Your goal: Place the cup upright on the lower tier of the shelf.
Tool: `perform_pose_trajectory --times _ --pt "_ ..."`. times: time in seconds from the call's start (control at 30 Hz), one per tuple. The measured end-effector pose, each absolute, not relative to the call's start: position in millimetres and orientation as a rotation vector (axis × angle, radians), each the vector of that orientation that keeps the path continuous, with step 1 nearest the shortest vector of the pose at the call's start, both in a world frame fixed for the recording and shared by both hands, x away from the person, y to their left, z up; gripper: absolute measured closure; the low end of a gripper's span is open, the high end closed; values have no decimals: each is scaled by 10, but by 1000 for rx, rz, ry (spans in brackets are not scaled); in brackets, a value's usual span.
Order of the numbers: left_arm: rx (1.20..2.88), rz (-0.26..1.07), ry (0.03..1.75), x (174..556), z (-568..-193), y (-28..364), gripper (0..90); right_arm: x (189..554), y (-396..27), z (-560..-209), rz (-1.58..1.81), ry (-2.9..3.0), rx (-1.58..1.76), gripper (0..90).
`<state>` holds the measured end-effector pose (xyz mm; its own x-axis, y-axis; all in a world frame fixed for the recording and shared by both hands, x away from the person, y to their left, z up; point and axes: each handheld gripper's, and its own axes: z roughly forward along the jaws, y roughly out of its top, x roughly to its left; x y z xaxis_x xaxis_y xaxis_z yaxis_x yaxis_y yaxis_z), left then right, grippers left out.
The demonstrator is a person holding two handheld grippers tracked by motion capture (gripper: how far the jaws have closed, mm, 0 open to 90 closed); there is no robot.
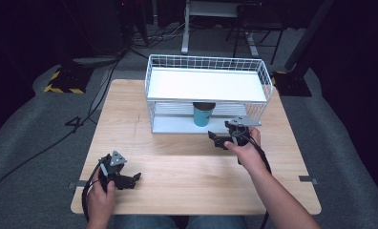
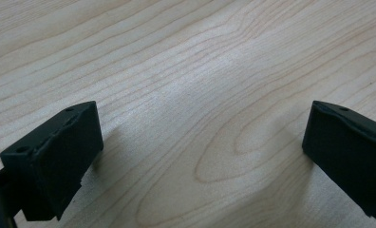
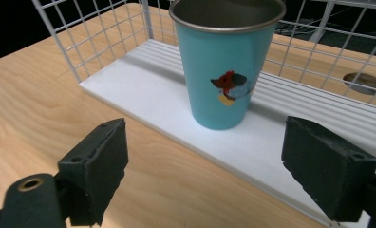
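The left gripper (image 1: 130, 180) idles low over the bare wooden counter (image 1: 177, 162), well short of the wire rack (image 1: 206, 90), jaws spread. The teal cup (image 3: 226, 66) stands upright on the rack's lower shelf. The right gripper (image 3: 219, 161) faces it, jaws spread, likely lined up to take it.

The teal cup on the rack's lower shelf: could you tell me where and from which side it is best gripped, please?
Grip the teal cup across its side wall, about mid-height, coming in level from the rack's open front. It stands upright with smooth tapered sides, and the upper shelf above seems to block a top approach. The right gripper already faces it, jaws spread wider than the cup.
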<state>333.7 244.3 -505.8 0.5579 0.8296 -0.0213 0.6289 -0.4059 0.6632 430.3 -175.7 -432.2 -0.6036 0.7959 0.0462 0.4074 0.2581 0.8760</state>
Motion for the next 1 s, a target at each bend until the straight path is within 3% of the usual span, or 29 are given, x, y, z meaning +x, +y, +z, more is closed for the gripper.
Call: perform_pose_trajectory --times 0.53,0.73,1.0 --pt "2168 414 1161 3342 -5058 2445 0 3862 -2395 -4146 1311 2175 1053 225" --pt "2168 414 1160 3345 -5058 2443 0 3730 -2605 -4157 1313 2180 1067 281" --pt "2171 412 1158 3348 -5057 2445 0 3587 -2863 -4269 1356 2220 1049 284"
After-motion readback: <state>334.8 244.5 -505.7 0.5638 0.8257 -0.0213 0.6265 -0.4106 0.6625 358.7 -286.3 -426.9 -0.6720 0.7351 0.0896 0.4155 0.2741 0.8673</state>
